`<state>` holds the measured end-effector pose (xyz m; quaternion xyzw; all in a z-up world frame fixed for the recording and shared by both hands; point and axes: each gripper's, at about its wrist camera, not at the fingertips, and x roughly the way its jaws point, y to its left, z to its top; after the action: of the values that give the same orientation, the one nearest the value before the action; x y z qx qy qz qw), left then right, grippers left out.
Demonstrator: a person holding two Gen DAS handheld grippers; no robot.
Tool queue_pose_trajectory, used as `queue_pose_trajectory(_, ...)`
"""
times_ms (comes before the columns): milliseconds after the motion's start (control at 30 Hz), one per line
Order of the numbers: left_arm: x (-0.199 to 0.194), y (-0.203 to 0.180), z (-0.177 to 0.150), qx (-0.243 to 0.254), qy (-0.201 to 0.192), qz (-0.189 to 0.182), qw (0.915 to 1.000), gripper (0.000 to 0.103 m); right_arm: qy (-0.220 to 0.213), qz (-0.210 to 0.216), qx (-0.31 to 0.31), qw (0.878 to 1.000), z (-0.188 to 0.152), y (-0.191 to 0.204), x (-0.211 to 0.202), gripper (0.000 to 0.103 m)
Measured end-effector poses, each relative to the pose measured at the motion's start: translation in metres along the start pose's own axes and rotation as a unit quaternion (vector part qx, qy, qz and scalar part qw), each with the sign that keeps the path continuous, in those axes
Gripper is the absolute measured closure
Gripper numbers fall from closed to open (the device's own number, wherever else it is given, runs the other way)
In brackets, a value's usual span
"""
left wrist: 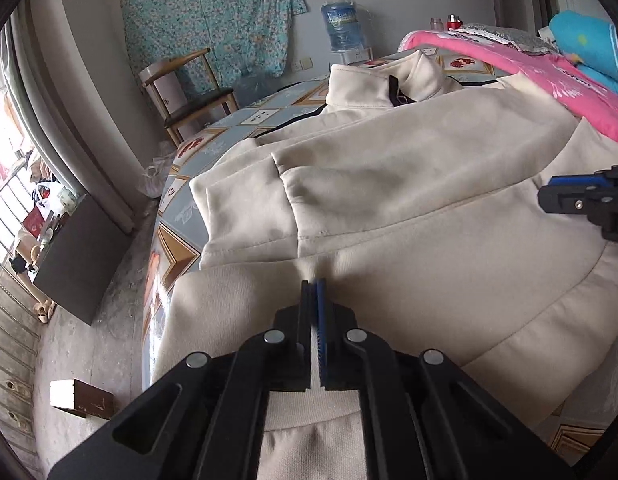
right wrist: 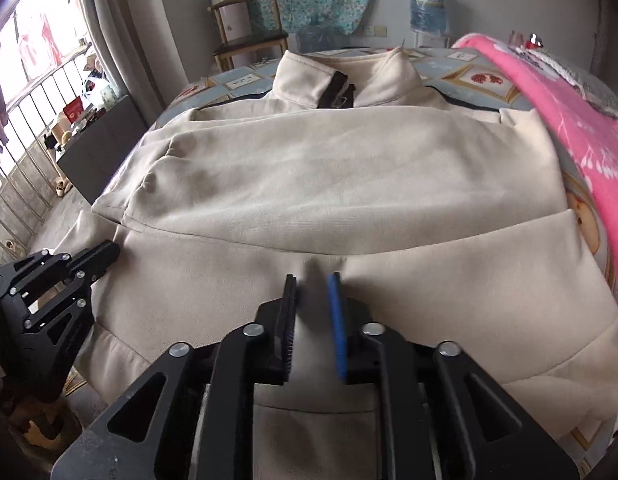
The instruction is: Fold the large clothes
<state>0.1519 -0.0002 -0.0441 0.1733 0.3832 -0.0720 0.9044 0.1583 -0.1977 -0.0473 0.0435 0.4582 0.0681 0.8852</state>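
Note:
A large cream jacket (left wrist: 409, 200) with a dark zipper lies spread on the bed, collar at the far end, sleeves folded across its chest; it also shows in the right wrist view (right wrist: 329, 184). My left gripper (left wrist: 314, 286) is shut on the jacket's lower part, pinching a fold of cloth near the hem. It also shows at the left of the right wrist view (right wrist: 105, 254). My right gripper (right wrist: 313, 280) is shut on a bunched fold of the jacket's lower part, the jaws held slightly apart by the cloth. It appears at the right edge of the left wrist view (left wrist: 549, 194).
The bed has a patterned blue sheet (left wrist: 245, 120). A pink blanket (right wrist: 581, 128) lies along its right side. A wooden chair (left wrist: 189, 92) and a water bottle (left wrist: 341, 26) stand by the far wall. A dark cabinet (left wrist: 77, 256) stands on the floor at the left.

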Motion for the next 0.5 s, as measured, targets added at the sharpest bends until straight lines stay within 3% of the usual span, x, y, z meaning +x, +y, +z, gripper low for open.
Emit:
queue_pose_trajectory(67, 0.0, 0.002, 0.0, -0.005, 0.001, -0.003, 1.0, 0.1, -0.023, -0.003, 0.036, 0.999, 0.001, -0.027, -0.023, 0.053)
queue_pose_trajectory(167, 0.0, 0.003, 0.001, -0.006, 0.003, -0.006, 1.0, 0.1, -0.029, -0.046, 0.074, 0.996, 0.003, -0.072, -0.042, 0.049)
queue_pose_trajectory(267, 0.0, 0.003, 0.0, -0.007, 0.002, -0.009, 0.9999, 0.1, 0.006, -0.088, 0.086, 0.992, 0.002, -0.106, -0.032, 0.05)
queue_pose_trajectory(300, 0.0, 0.003, 0.0, -0.008, 0.002, -0.009, 0.9999, 0.1, 0.019, -0.091, 0.084, 0.992, 0.001, -0.112, -0.024, 0.056)
queue_pose_trajectory(367, 0.0, 0.002, 0.0, -0.005, 0.001, -0.009, 0.9999, 0.1, 0.02, -0.118, 0.065, 0.991, -0.002, -0.113, -0.017, 0.086)
queue_pose_trajectory(400, 0.0, 0.002, 0.0, -0.003, 0.001, -0.008, 1.0, 0.1, 0.012, -0.124, 0.06, 0.99, -0.001, -0.112, -0.02, 0.095)
queue_pose_trajectory(433, 0.0, 0.002, 0.0, -0.002, 0.002, -0.009, 1.0, 0.1, -0.004, -0.122, 0.066, 0.99, 0.002, -0.112, -0.029, 0.1)
queue_pose_trajectory(500, -0.001, 0.003, 0.0, -0.003, 0.002, -0.014, 0.9999, 0.1, -0.046, -0.131, 0.072, 0.988, 0.005, -0.108, -0.048, 0.1)
